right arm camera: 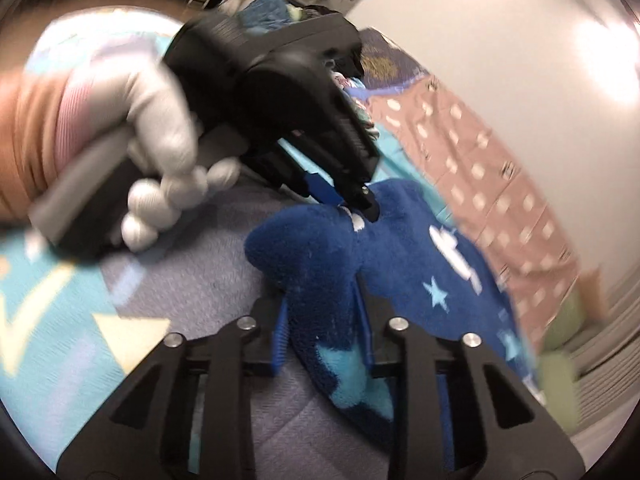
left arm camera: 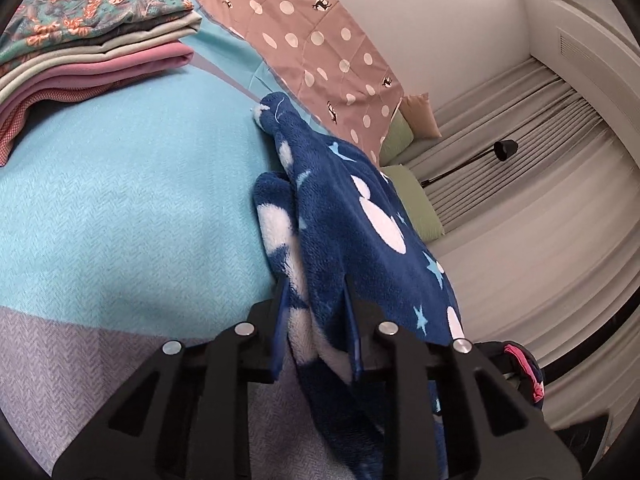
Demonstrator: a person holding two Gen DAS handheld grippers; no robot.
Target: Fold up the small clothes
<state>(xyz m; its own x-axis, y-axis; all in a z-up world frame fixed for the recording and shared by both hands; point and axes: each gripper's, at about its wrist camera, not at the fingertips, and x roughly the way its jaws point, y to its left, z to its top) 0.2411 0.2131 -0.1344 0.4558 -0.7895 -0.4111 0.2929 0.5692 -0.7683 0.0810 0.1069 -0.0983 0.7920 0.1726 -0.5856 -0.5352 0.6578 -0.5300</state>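
A dark blue fleece garment [left arm camera: 340, 216] with white shapes and light blue stars lies bunched on the bed. My left gripper [left arm camera: 316, 304] is shut on one bunched end of it. My right gripper [right arm camera: 320, 304] is shut on another part of the same fleece garment [right arm camera: 400, 248]. In the right wrist view the left gripper [right arm camera: 356, 204], held by a white-gloved hand [right arm camera: 160, 120], pinches the fleece just beyond my right fingers. That view is motion-blurred.
A stack of folded clothes [left arm camera: 80, 48] sits at the far left on the light blue bedspread [left arm camera: 120, 200]. A brown polka-dot quilt [left arm camera: 312, 40] lies along the far side. Green pillows [left arm camera: 416, 200] and grey curtains [left arm camera: 520, 128] are at the right.
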